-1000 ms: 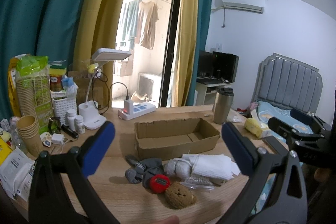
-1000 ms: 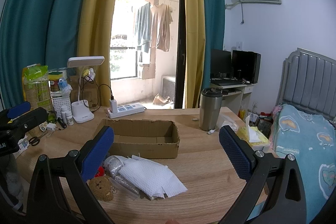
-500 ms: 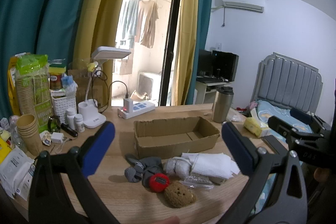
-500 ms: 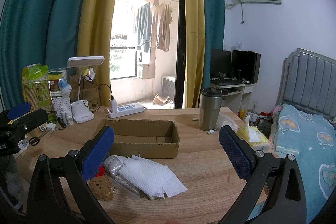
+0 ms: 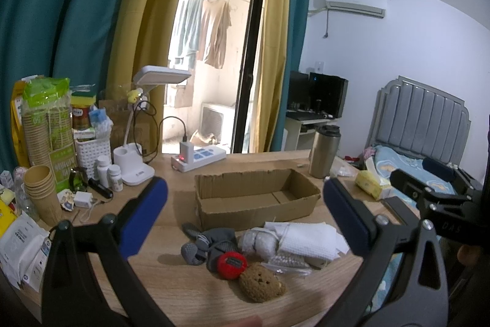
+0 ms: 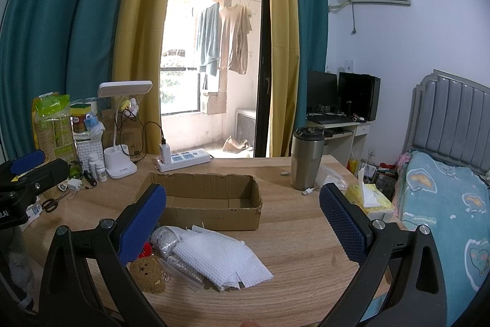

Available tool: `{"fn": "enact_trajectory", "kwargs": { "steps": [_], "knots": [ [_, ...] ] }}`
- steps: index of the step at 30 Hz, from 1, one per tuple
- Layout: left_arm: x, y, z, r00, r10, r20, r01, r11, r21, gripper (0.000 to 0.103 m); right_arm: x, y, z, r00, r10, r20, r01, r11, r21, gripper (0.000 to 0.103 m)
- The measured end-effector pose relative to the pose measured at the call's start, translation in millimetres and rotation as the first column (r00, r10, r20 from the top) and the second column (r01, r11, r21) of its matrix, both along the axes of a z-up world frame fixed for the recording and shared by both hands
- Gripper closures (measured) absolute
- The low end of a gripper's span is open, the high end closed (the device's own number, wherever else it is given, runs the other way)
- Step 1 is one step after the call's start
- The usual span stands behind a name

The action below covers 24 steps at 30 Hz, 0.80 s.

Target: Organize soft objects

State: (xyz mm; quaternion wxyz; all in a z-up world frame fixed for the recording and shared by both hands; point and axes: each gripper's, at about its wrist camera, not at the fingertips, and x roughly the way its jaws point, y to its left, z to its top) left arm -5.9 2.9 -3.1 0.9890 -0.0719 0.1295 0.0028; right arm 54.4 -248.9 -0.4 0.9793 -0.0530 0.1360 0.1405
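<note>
A: Where are the soft things?

B: In a loose pile on the table (image 5: 183,290), just in front of the box (image 5: 257,199). A brown bear (image 5: 261,282) lies nearest the table's edge, touching a red ball (image 5: 231,265). Behind those lie grey socks (image 5: 211,239), a white roll (image 5: 260,241) and a white cloth (image 5: 309,239). A clear packet (image 5: 288,261) pokes out from under the cloth.

A: And from the right side?

B: The cloth (image 6: 220,258) lies on top, the bear (image 6: 148,273) at the near left, with the red ball mostly hidden behind a finger. The box (image 6: 211,206) stands open, with nothing visible inside it.

A: The tools?

B: The left gripper (image 5: 245,216) hangs above the pile, jaws spread wide, gripping nothing. The right gripper (image 6: 242,222) is likewise spread wide and empty, over the cloth and the bare table to its right. Each shows at the edge of the other's view.

A: What else is around?

B: A steel tumbler (image 6: 307,158) stands right of the box, with a tissue pack (image 6: 369,199) further right. Behind the box lies a power strip (image 5: 199,157), and a lamp (image 5: 134,167) stands to the left. Paper cups (image 5: 39,192) and bottles (image 5: 108,172) crowd the left end. A bed (image 6: 444,204) sits past the table's right end.
</note>
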Motion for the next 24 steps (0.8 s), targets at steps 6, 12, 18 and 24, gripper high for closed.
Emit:
{"fn": "enact_trajectory", "kwargs": {
  "steps": [6, 12, 18, 24],
  "knots": [
    [0, 0, 0, 1.0, 0.001, 0.001, -0.001, 1.0, -0.001, 0.001, 0, 0, 0, 1.0, 0.0, 0.0, 0.0, 1.0, 0.0, 0.001],
    [-1, -1, 0, 1.0, 0.001, -0.002, -0.001, 1.0, -0.001, 0.001, 0, 0, 0, 1.0, 0.0, -0.001, 0.0, 1.0, -0.001, 0.001],
    [-2, -3, -2, 1.0, -0.001, -0.006, 0.001, 1.0, -0.003, 0.001, 1, 2, -3, 1.0, -0.001, -0.005, 0.001, 1.0, -0.001, 0.001],
    [-1, -6, -9, 1.0, -0.005, -0.02, 0.005, 1.0, -0.011, 0.001, 3, 1, -12, 1.0, 0.006, -0.025, -0.006, 1.0, -0.004, 0.001]
  ]
}}
